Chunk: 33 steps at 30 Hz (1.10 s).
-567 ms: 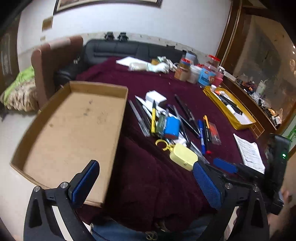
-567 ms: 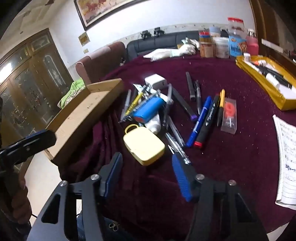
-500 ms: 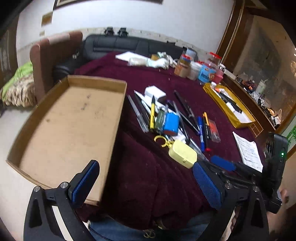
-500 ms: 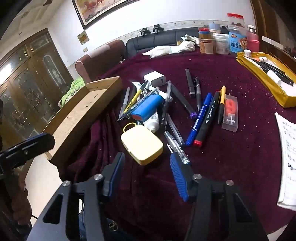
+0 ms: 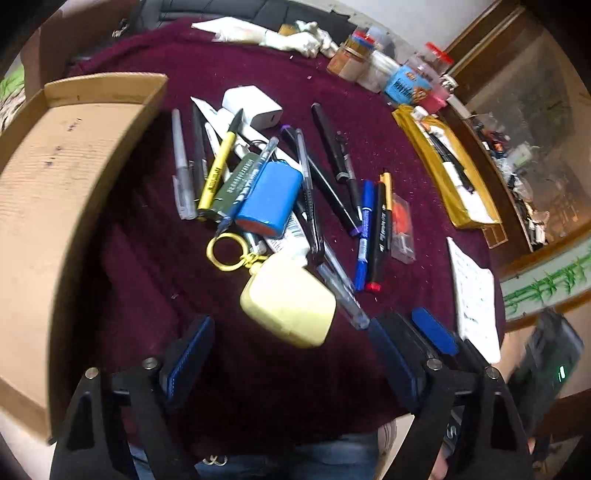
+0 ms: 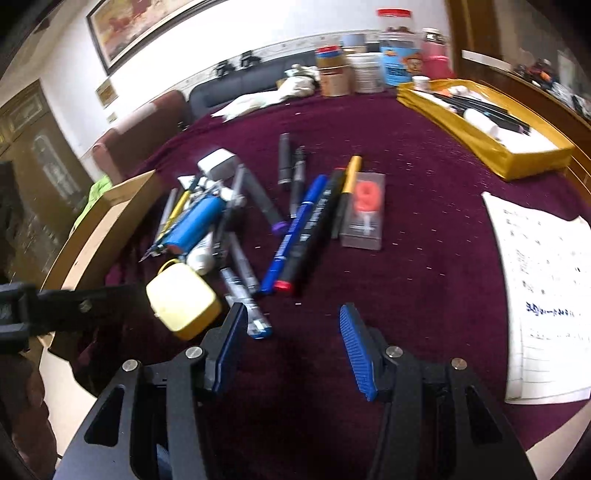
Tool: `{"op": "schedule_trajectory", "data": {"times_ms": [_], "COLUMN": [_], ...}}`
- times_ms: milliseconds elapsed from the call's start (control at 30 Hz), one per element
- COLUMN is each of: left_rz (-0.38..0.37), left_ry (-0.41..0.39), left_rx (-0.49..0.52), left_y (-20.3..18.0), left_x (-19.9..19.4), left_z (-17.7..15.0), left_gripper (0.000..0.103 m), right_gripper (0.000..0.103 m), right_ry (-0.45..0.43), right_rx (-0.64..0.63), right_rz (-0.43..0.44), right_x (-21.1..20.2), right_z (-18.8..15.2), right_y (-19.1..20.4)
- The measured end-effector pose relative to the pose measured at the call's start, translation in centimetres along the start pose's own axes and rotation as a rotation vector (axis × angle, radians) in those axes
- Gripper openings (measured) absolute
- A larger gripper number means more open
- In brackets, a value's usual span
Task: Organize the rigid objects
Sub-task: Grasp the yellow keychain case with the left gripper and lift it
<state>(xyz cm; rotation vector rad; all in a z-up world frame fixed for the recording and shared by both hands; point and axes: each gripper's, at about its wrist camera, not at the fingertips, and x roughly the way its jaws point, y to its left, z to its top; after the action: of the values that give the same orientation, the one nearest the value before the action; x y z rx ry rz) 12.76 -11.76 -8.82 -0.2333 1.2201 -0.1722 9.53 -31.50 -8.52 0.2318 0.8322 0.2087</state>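
While both tongs hang released over maroon cloth (image 5: 258, 74), yellow case (image 5: 288, 306) is seen just ahead of left gripper (image 5: 291, 354), left of right gripper (image 6: 291, 347), untouched. Counted: 1 yellow case, 1 blue battery pack (image 5: 269, 201), 1 cardboard tray (image 5: 55, 177), 1 white charger (image 5: 253, 107).

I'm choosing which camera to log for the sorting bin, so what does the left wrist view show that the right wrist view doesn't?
Only the left wrist view shows the cardboard tray's bare floor and the yellow case's key ring. Only the right wrist view shows the framed painting and the number 9 in the clear box. Both show the blue battery pack, the pens, the gold tray and both grippers open.
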Motion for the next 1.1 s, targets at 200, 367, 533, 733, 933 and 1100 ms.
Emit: {"op": "schedule_trajectory", "data": {"times_ms": [200,367,533,733,933,1100], "left_rz": [-0.007,0.059,0.206,0.058,-0.086,-0.021], "left_ry": [0.077,0.093,0.085,0.062,0.064,0.076], "left_rx": [-0.076,-0.046,0.071,-0.013,-0.010,0.016], "left_y": [0.4,-1.1,-3.4,0.0,2.2,1.3], "left_x": [2.5,3.5,3.6,1.0,-1.1,0.8], "left_z": [0.8,1.7,1.0,1.0,0.9,1.2], "left_gripper": [0.086,0.097,0.086,0.073,0.074,0.074], "right_gripper": [0.053,0.053,0.053,0.055,0.055,0.055], "right_ry": [0.018,0.041,0.024,0.003,0.004,0.009], "right_rx": [0.065,0.087,0.086,0.076,0.079,0.073], "right_rz": [0.019,0.029,0.033,0.047,0.051,0.057], "right_x": [0.1,0.7,0.4,0.2,0.2,0.3], "right_z": [-1.0,-1.3,-1.2,-1.6,-1.5,-1.5], "right_y": [-1.6,-1.8,-1.6,-1.4,-1.5,-1.4]}}
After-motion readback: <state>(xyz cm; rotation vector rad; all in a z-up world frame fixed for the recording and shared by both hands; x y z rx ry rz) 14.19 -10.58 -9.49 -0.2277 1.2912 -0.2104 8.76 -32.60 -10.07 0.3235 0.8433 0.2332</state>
